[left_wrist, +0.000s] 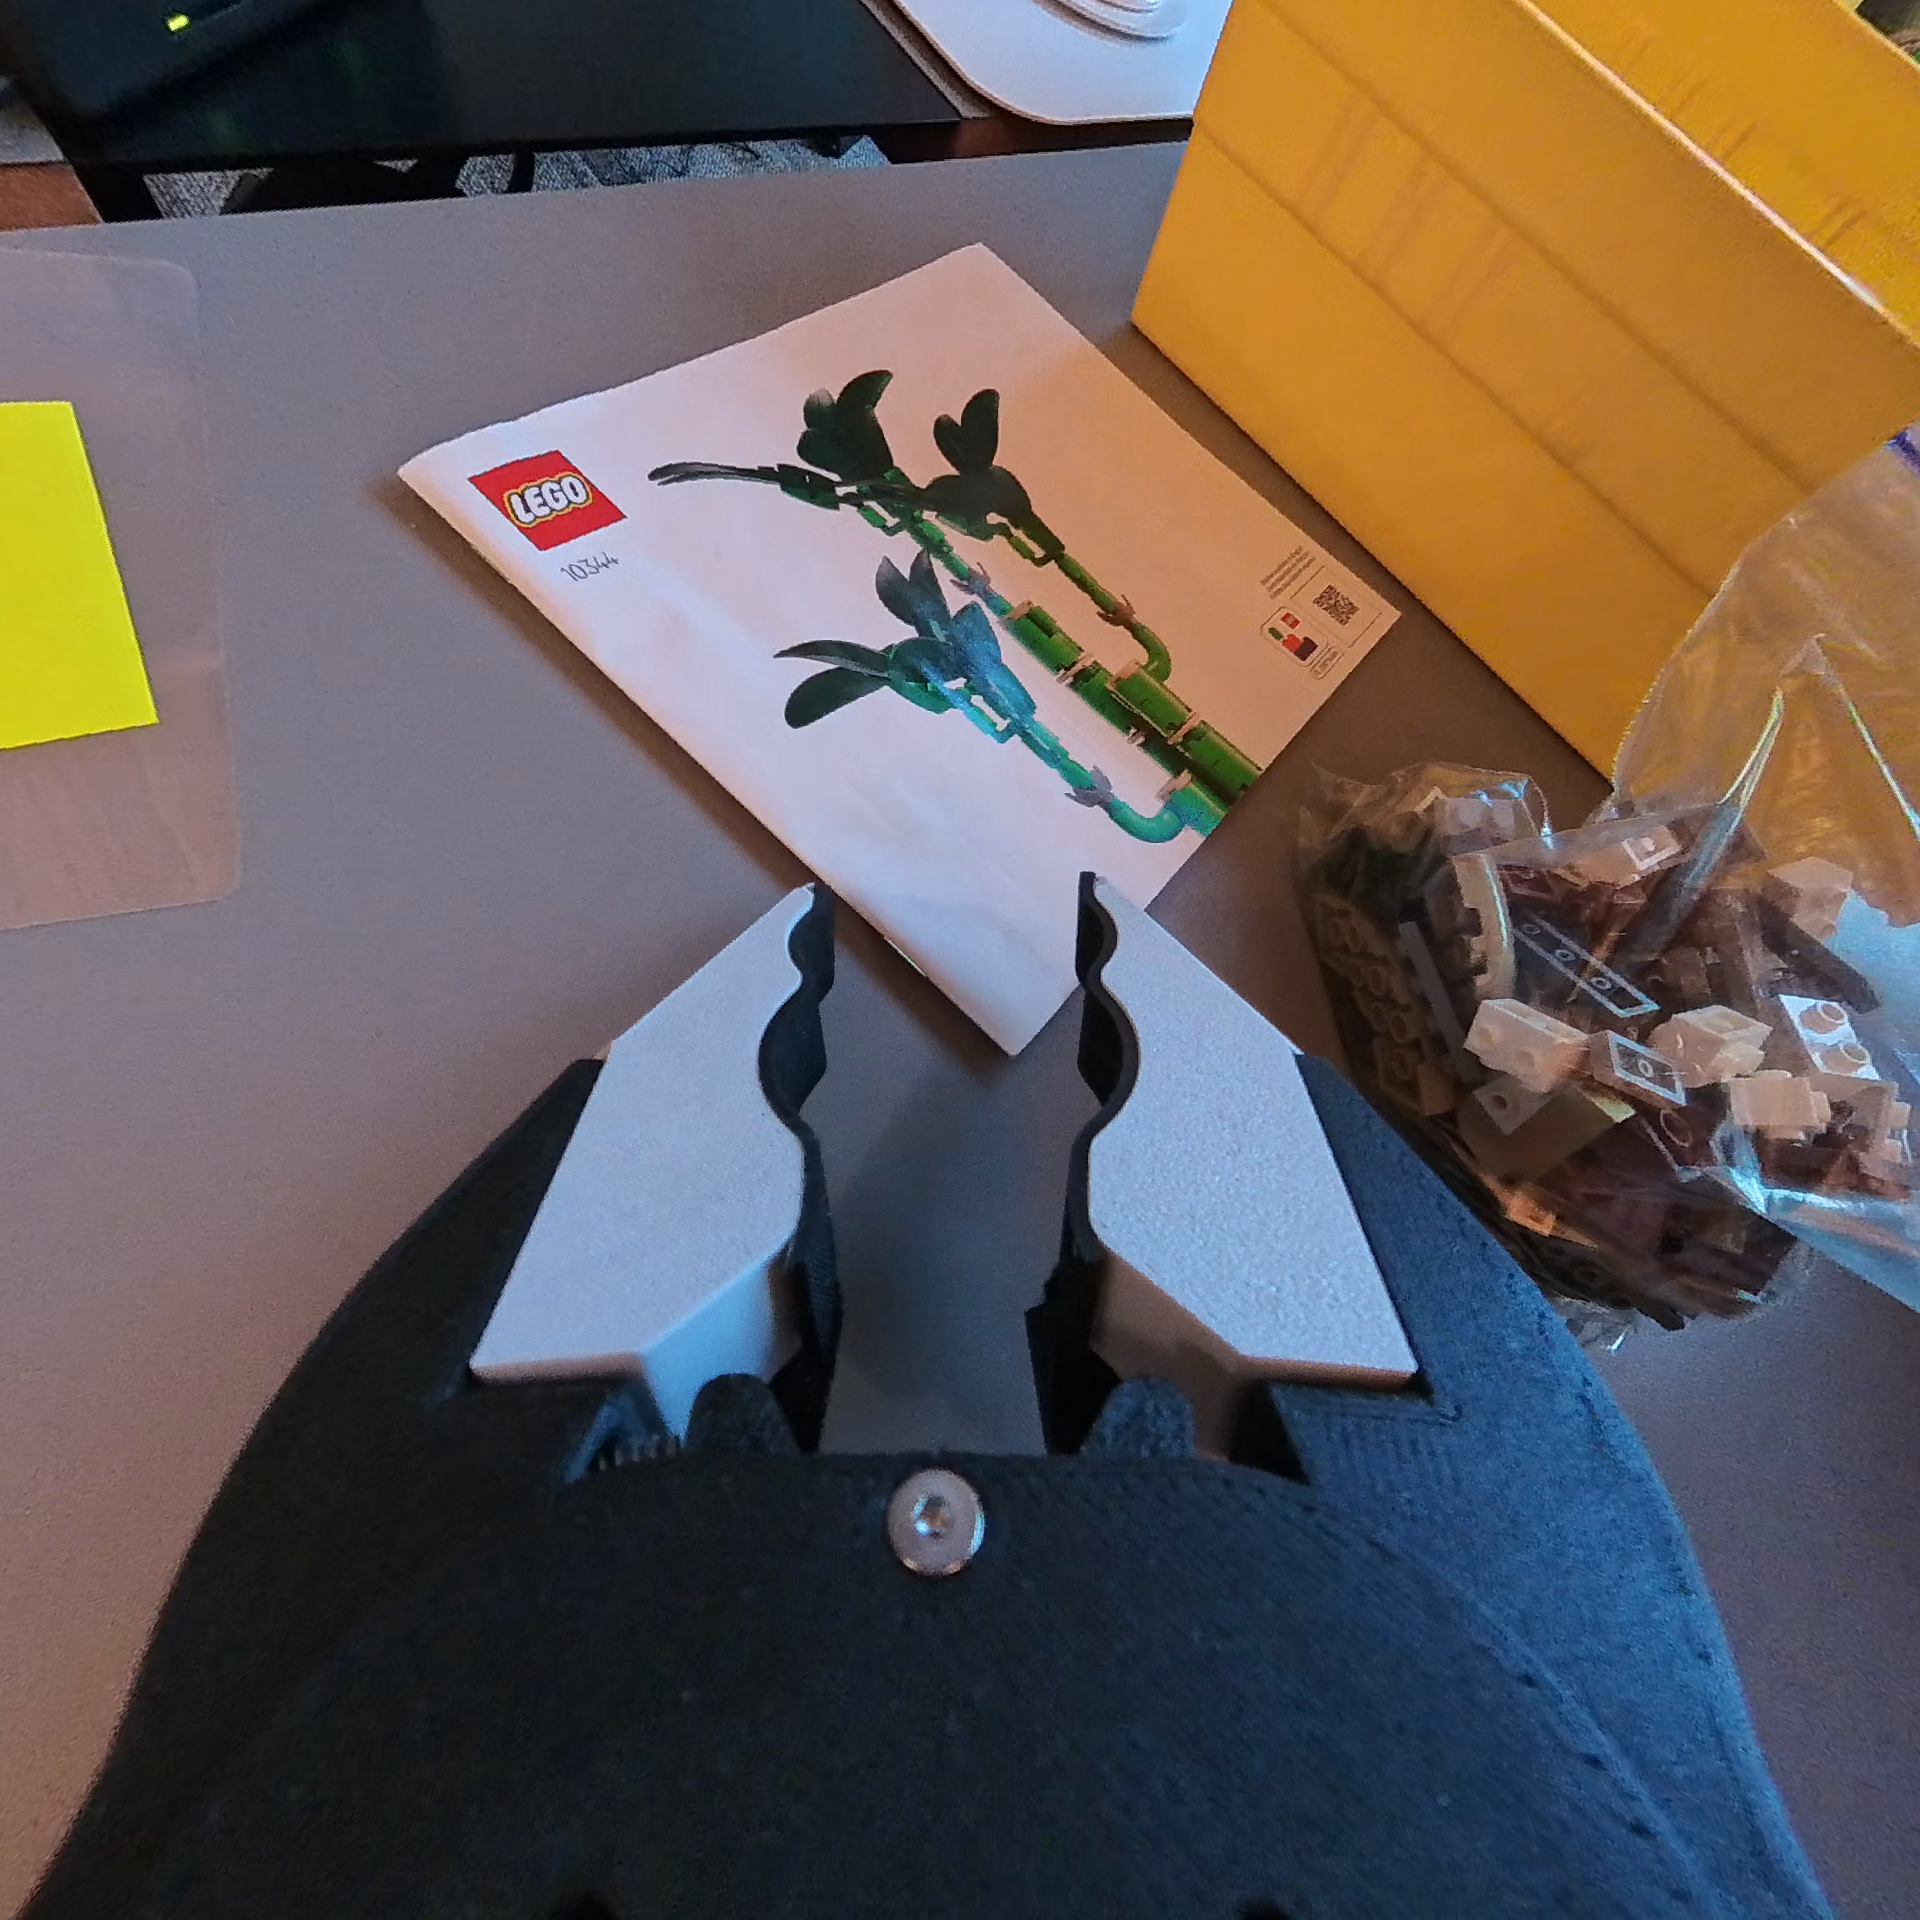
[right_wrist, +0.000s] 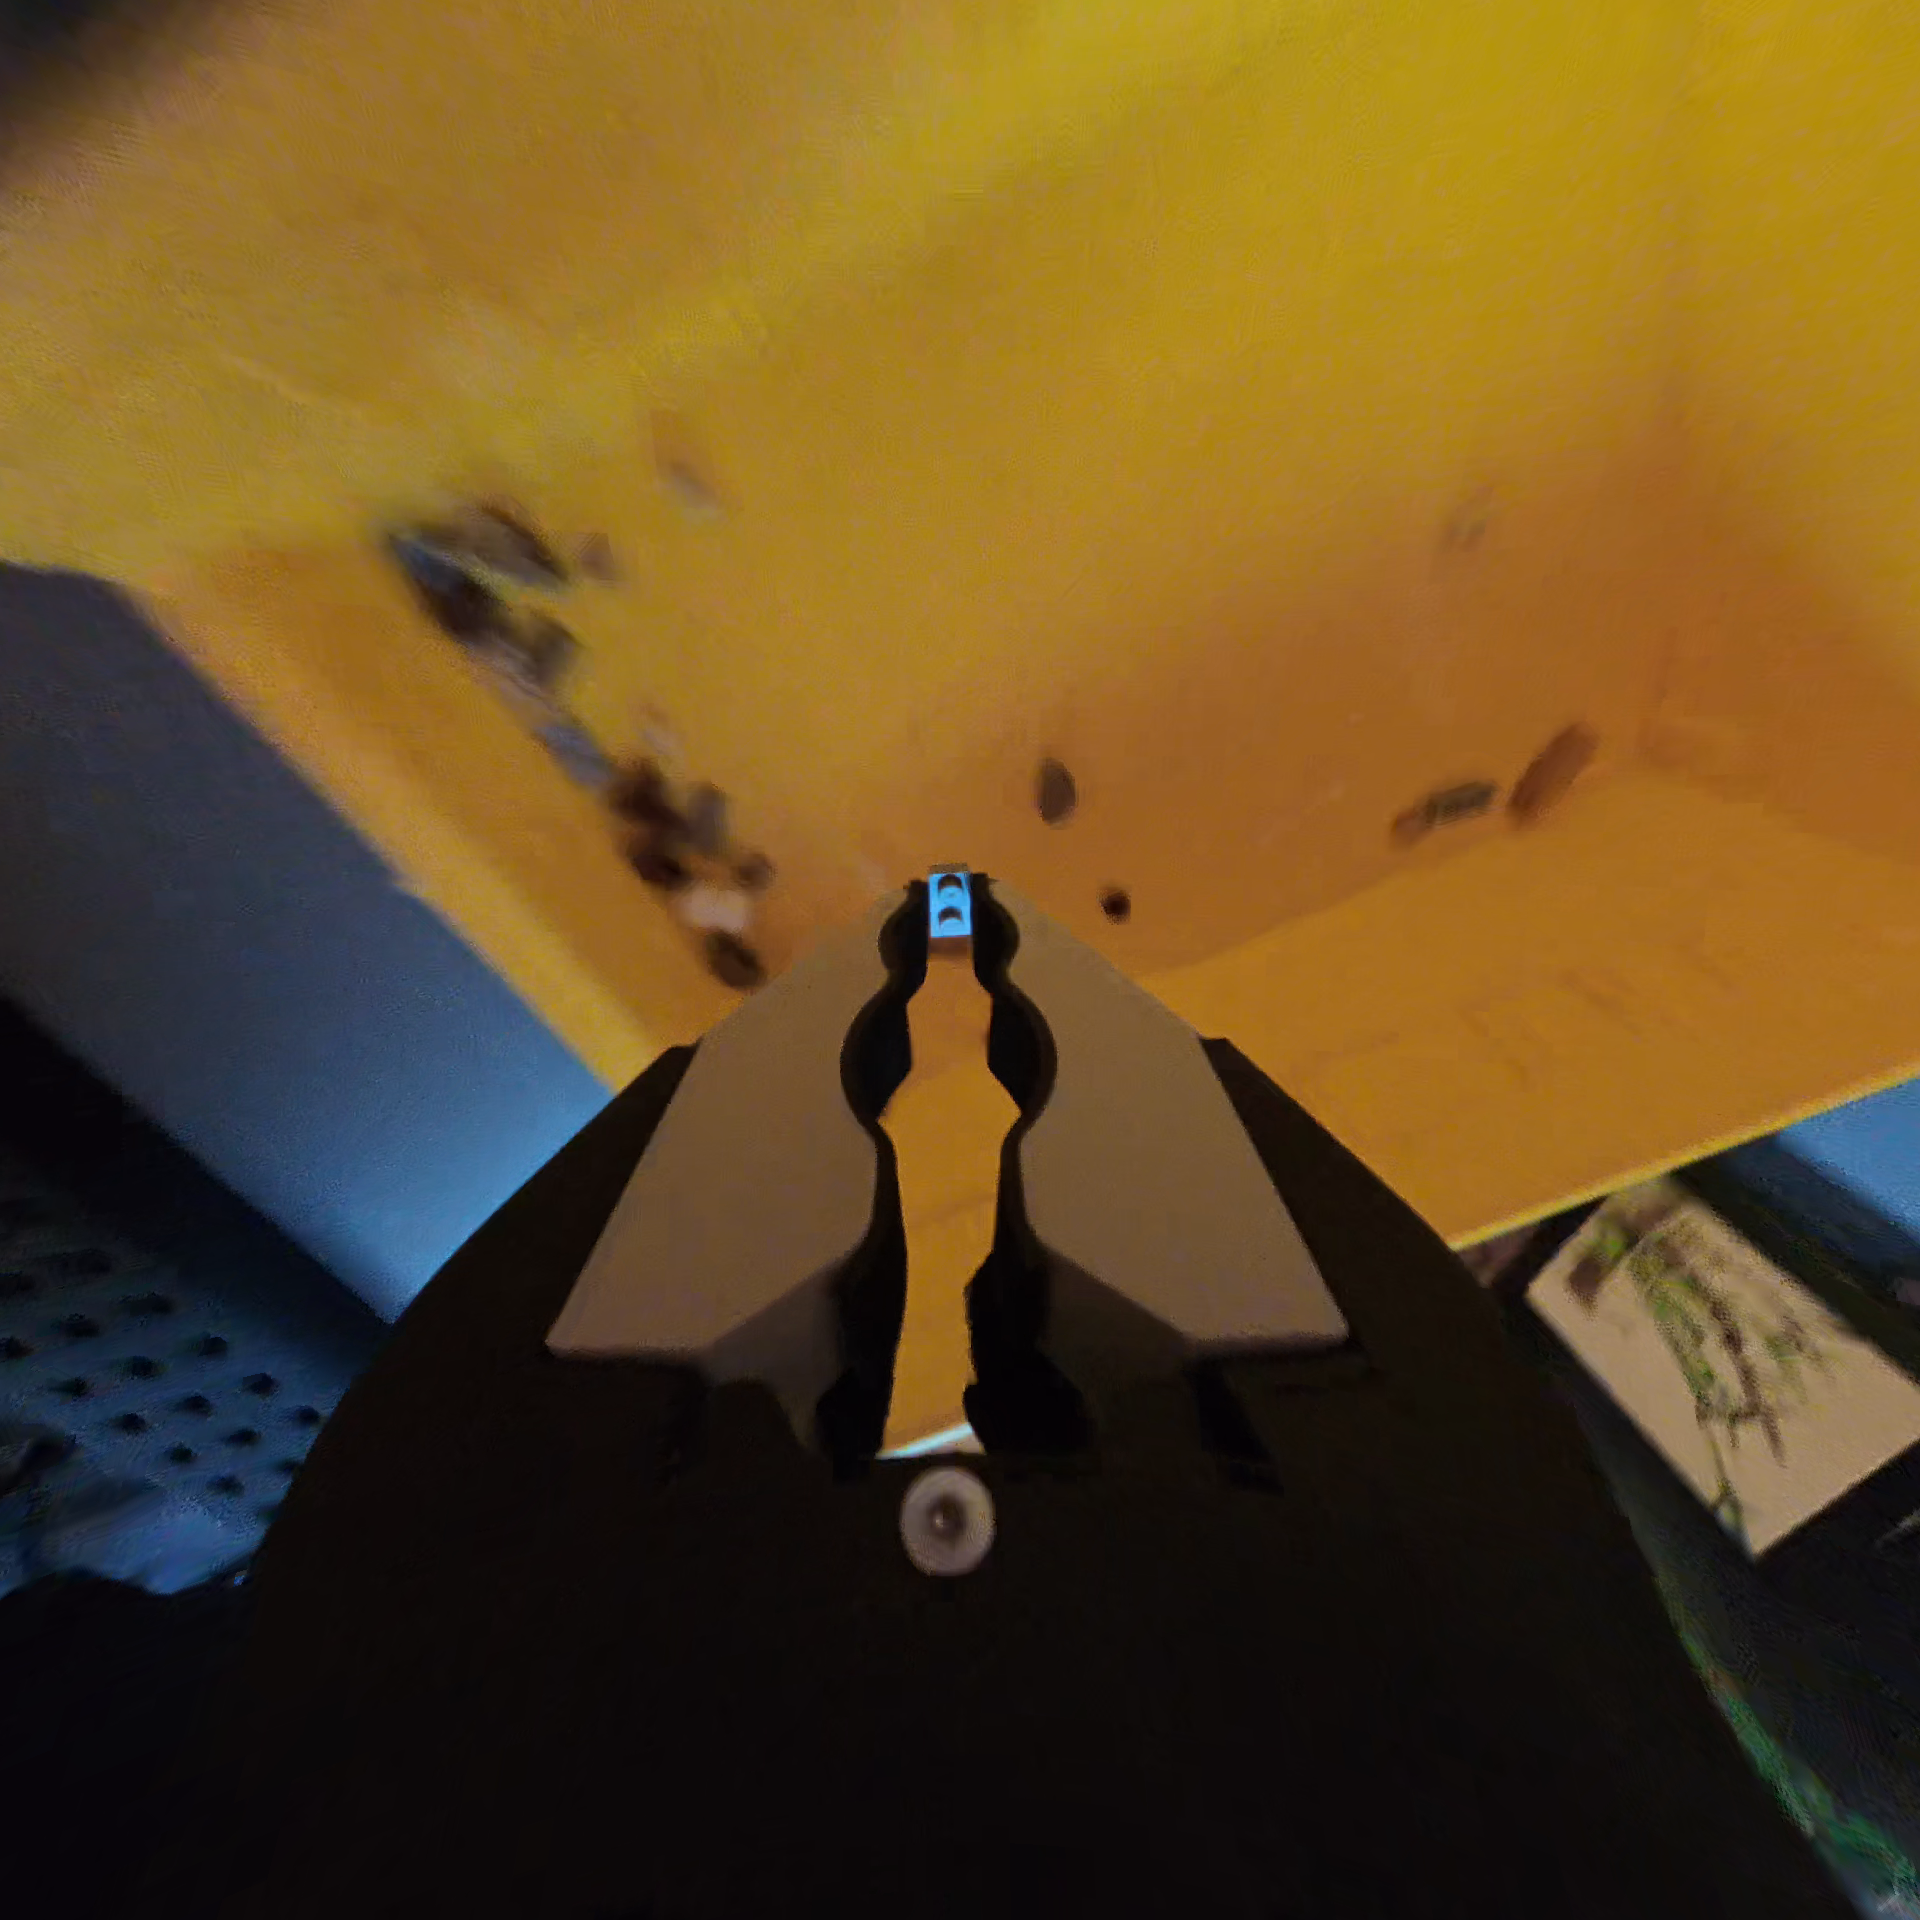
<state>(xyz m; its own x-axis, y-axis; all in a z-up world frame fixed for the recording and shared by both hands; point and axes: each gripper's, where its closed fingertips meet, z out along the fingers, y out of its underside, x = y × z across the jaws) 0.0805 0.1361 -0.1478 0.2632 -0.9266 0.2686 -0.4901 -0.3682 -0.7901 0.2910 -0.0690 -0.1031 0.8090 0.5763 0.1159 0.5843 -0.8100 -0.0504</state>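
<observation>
In the left wrist view, an instruction booklet (left_wrist: 894, 644) is lying on the table (left_wrist: 468, 1039) at the centre of the frame, just beyond the tips of the left gripper (left_wrist: 956, 914). A box (left_wrist: 1507, 312) is sitting at the upper right, behind the booklet. A bag of bricks (left_wrist: 1621, 1049) is resting at the right edge, before the box and beside the booklet's corner. A laminated sheet (left_wrist: 104, 582) is lying at the left edge. In the right wrist view, the right gripper (right_wrist: 948, 914) is pinching a small brick (right_wrist: 948, 920) over the box interior (right_wrist: 1143, 416), where loose pieces (right_wrist: 644, 790) are lying left of centre.
</observation>
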